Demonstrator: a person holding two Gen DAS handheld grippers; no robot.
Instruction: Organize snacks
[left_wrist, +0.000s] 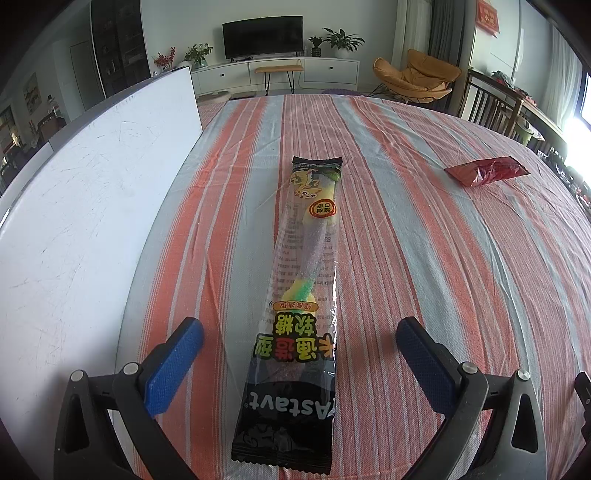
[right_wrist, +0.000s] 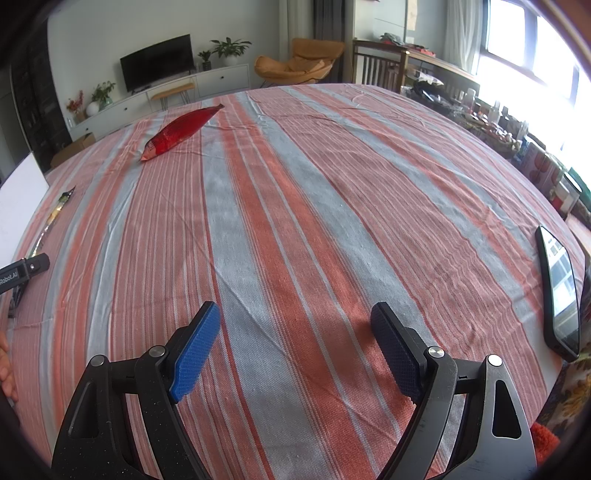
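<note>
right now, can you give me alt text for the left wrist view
A long clear-and-black plastic gummy candy packet lies on the orange-and-grey striped tablecloth between the open blue pads of the left hand-held gripper, untouched. A red foil snack packet lies farther right, a white board left.

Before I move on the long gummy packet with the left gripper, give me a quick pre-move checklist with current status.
1. Left gripper open: ok.
2. Long gummy packet lies between its fingers, lengthwise, flat on the striped cloth: ok.
3. Pads touching the packet: not ok, gaps on both sides.
4. Right gripper open and empty: ok.
5. Red snack packet clear of both grippers: ok.
6. Where the snacks should go: cannot tell; only a white board lies beside the packet.
</note>
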